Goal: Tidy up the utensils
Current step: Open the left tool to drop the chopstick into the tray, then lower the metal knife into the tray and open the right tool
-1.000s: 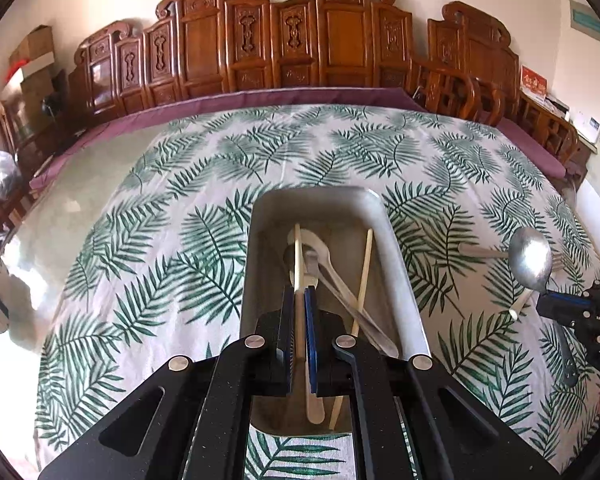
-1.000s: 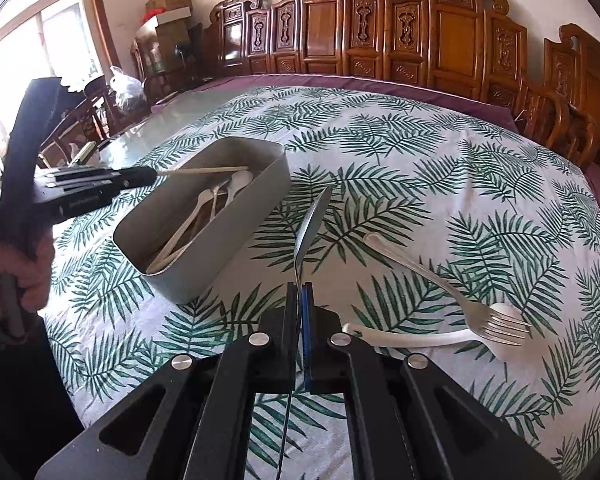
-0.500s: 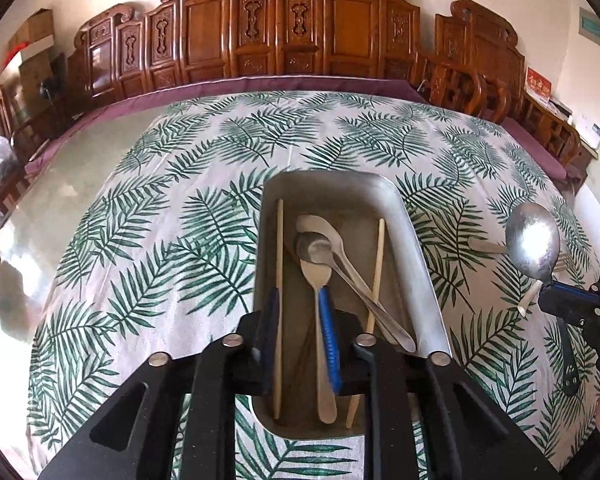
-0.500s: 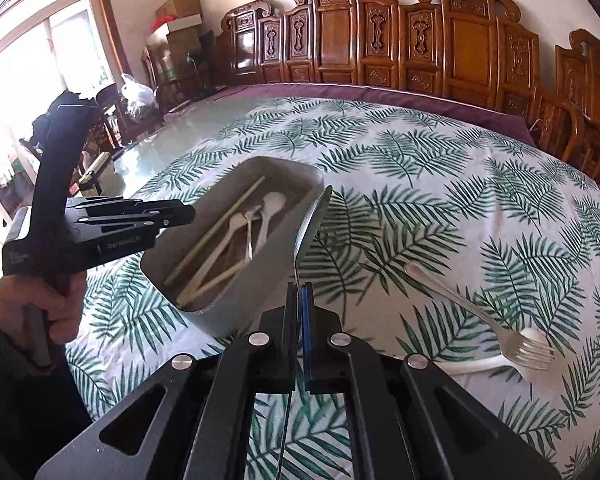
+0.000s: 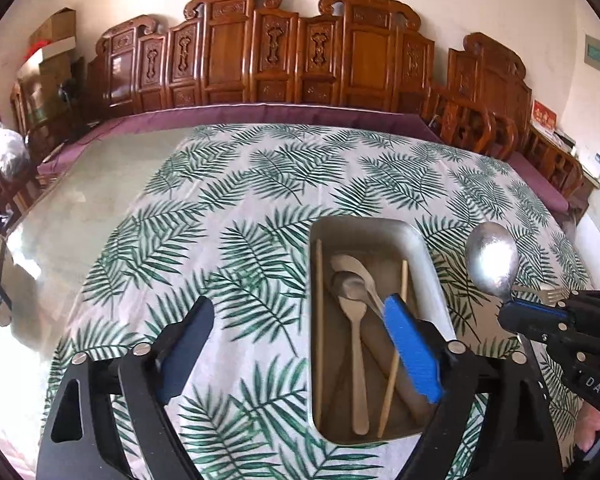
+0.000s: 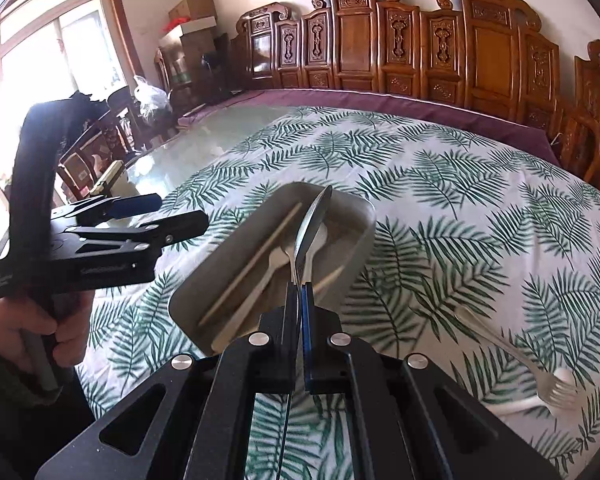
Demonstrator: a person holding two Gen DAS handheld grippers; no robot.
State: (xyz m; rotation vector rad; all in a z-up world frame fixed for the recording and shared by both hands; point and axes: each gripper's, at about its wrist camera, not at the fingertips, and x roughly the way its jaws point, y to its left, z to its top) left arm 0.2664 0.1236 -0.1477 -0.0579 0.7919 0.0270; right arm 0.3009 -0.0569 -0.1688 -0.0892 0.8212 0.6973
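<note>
A grey oblong utensil box point(image 5: 428, 256) point(image 6: 228, 248) lies on the leaf-print tablecloth. It holds two chopsticks point(image 5: 319, 320), a metal spoon point(image 5: 356, 344) and a white spoon. My left gripper point(image 5: 296, 340) point(image 6: 172, 216) is open and empty, its right finger over the box, its left finger over the cloth. My right gripper point(image 6: 300, 300) point(image 5: 516, 312) is shut on a metal spoon point(image 6: 312, 228) point(image 5: 492, 260), bowl up, held above the box's right rim.
A metal fork point(image 6: 512, 352) and a white plastic spoon point(image 6: 540, 396) lie on the cloth right of the box. Carved wooden chairs point(image 5: 300, 56) line the far table edge. Bare glass tabletop point(image 5: 68, 224) lies to the left.
My left gripper opened, dropped its chopstick into the box, then drew back left and spread wide. My right gripper carried the spoon left toward the box.
</note>
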